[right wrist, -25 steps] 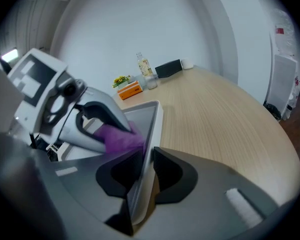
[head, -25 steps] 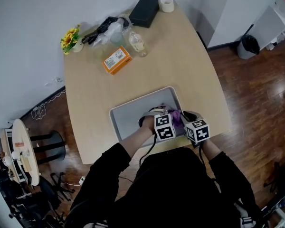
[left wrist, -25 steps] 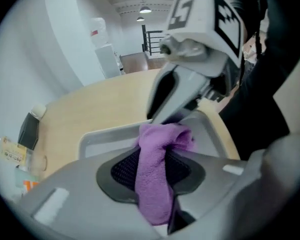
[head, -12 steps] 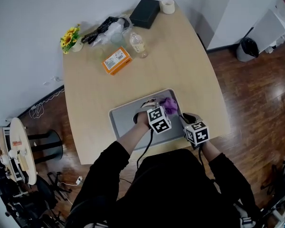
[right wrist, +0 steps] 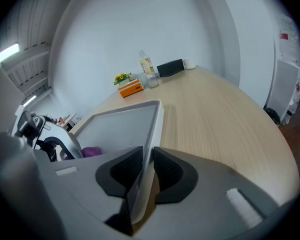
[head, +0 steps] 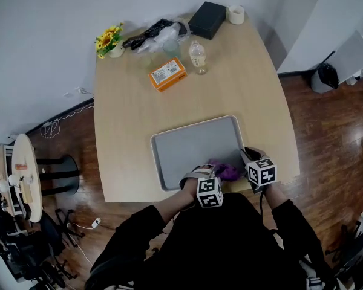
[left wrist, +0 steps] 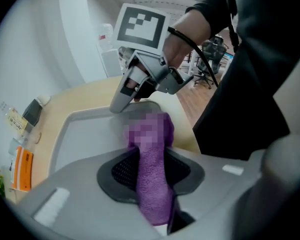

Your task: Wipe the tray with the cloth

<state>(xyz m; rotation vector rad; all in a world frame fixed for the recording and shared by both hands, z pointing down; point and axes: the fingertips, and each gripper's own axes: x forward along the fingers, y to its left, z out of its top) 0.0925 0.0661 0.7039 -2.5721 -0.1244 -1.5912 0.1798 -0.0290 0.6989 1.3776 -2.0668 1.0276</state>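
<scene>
A grey tray [head: 193, 147] lies on the wooden table near its front edge. My left gripper [head: 218, 173] is shut on a purple cloth [head: 228, 173], which rests on the tray's near right part. In the left gripper view the cloth [left wrist: 152, 184] fills the gap between the jaws of that gripper [left wrist: 150, 156], which have just closed a little tighter on it. My right gripper [head: 250, 157] is shut on the tray's right rim close to the near corner. In the right gripper view the rim [right wrist: 157, 119] runs straight into the pinched pads.
At the table's far end stand an orange box [head: 167, 74], a water bottle [head: 197, 56], a black box [head: 207, 20], a tape roll [head: 236, 14], a small flower pot [head: 109, 41] and a black bundle with plastic [head: 157, 32]. The front table edge is just below the tray.
The left gripper pushed the cloth toward the tray's far right corner, then drew it back to the near edge. The right gripper kept its hold on the rim.
</scene>
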